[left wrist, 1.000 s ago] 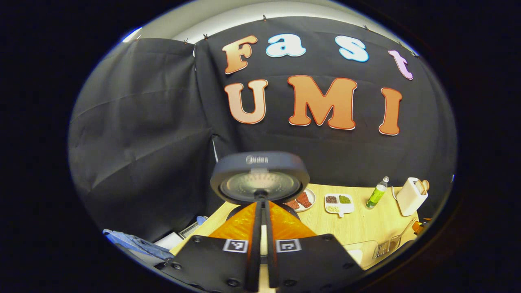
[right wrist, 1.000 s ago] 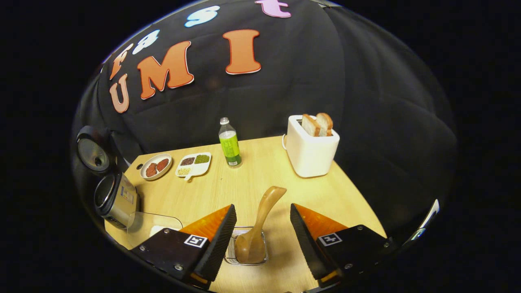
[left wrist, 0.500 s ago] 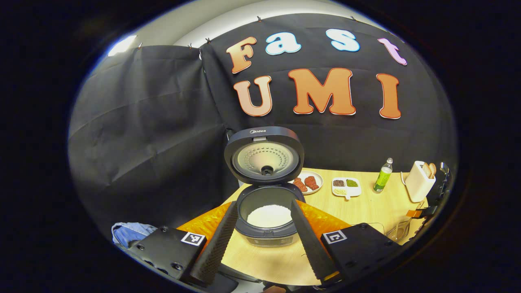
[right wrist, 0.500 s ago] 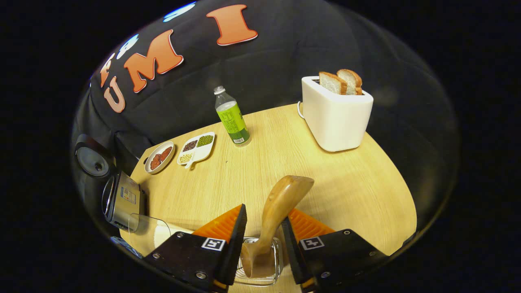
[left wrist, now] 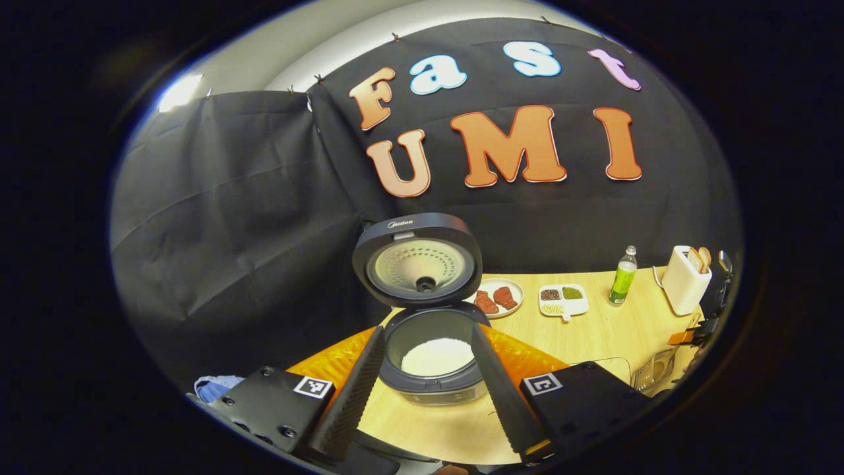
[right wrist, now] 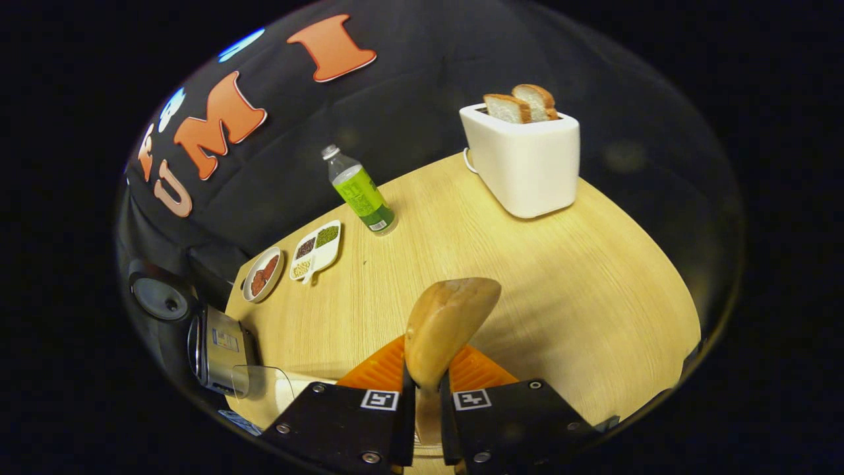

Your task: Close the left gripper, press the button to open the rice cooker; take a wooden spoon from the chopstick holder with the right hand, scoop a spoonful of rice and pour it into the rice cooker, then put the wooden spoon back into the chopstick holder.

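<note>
The rice cooker (left wrist: 432, 382) stands with its lid (left wrist: 414, 259) swung up, and white rice shows in the pot (left wrist: 436, 356). My left gripper (left wrist: 425, 369) hangs open in front of it, one finger on each side of the pot and touching nothing. In the right gripper view, my right gripper (right wrist: 425, 396) is shut on the handle of the wooden spoon (right wrist: 448, 320), whose broad end points up and away. The cooker (right wrist: 221, 340) sits at that view's left edge. The wire chopstick holder (left wrist: 649, 373) shows at the table's right end, with the right gripper (left wrist: 709, 313) over it.
On the wooden table (right wrist: 580, 297) stand a white toaster (right wrist: 524, 161) holding bread, a green bottle (right wrist: 359, 191), a divided dish of beans (right wrist: 316, 247) and a small plate of red food (right wrist: 262, 274). A clear container (right wrist: 264, 386) sits beside the cooker.
The left gripper went from shut to open and drew back as the cooker lid swung up. The right gripper came down around the spoon and shut on its handle.
</note>
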Demonstrator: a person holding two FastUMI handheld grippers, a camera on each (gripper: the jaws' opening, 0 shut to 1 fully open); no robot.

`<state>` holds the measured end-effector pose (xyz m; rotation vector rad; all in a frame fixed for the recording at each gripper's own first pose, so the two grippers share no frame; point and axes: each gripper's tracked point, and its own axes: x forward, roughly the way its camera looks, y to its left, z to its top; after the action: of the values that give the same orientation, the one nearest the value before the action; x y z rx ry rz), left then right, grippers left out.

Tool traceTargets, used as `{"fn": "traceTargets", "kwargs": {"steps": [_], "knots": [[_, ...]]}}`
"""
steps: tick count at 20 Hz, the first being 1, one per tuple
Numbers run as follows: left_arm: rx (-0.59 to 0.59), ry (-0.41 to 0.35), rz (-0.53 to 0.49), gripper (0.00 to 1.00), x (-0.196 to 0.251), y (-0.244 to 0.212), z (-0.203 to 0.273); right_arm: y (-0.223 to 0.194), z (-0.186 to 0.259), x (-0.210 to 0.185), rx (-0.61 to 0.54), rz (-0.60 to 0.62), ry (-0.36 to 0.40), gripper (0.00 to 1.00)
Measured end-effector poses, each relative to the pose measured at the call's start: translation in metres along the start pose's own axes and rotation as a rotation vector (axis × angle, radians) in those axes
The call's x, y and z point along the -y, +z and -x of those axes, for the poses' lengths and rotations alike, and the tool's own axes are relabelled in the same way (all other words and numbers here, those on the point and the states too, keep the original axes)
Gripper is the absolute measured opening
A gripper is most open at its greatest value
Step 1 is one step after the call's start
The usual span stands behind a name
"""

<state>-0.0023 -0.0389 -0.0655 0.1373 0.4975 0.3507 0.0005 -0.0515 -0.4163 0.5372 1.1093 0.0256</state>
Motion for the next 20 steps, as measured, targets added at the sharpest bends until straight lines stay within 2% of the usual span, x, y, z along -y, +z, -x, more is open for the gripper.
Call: {"fn": "traceTargets", "kwargs": {"steps": [2, 3, 4, 8, 10, 13, 14, 15, 18, 19, 20], "knots": [[0.024, -0.035, -0.006, 0.9, 0.012, 0.008, -0.008, -0.005, 0.012, 0.002, 0.037, -0.018, -0.004, 0.16], [0.038, -0.048, -0.019, 0.87, 0.016, 0.012, -0.012, -0.006, 0.017, 0.003, 0.06, -0.022, -0.014, 0.14], [0.05, -0.058, -0.036, 0.9, 0.018, 0.016, -0.016, -0.011, 0.021, 0.001, 0.066, -0.036, -0.016, 0.14], [0.084, -0.107, -0.062, 0.88, 0.019, 0.026, -0.032, -0.018, 0.033, 0.001, 0.096, -0.051, -0.067, 0.12], [0.095, -0.14, -0.057, 0.88, 0.017, 0.027, -0.039, -0.003, 0.043, -0.006, 0.139, -0.065, -0.069, 0.1], [0.125, -0.139, -0.043, 0.88, -0.002, 0.032, -0.05, 0.024, 0.068, -0.02, 0.218, -0.066, -0.068, 0.1], [0.134, -0.131, -0.028, 0.89, -0.01, 0.034, -0.055, 0.032, 0.079, -0.027, 0.247, -0.066, -0.068, 0.1], [0.132, -0.134, -0.009, 1.0, -0.015, 0.034, -0.061, 0.038, 0.089, -0.034, 0.27, -0.053, -0.074, 0.1], [0.116, -0.135, 0.022, 1.0, -0.033, 0.028, -0.076, 0.048, 0.119, -0.075, 0.312, -0.026, -0.006, 0.1], [0.106, -0.139, 0.022, 0.92, -0.037, 0.023, -0.08, 0.046, 0.124, -0.091, 0.315, -0.014, 0.02, 0.1], [0.096, -0.142, 0.022, 0.99, -0.042, 0.02, -0.085, 0.042, 0.128, -0.109, 0.311, -0.001, 0.049, 0.1]]}}
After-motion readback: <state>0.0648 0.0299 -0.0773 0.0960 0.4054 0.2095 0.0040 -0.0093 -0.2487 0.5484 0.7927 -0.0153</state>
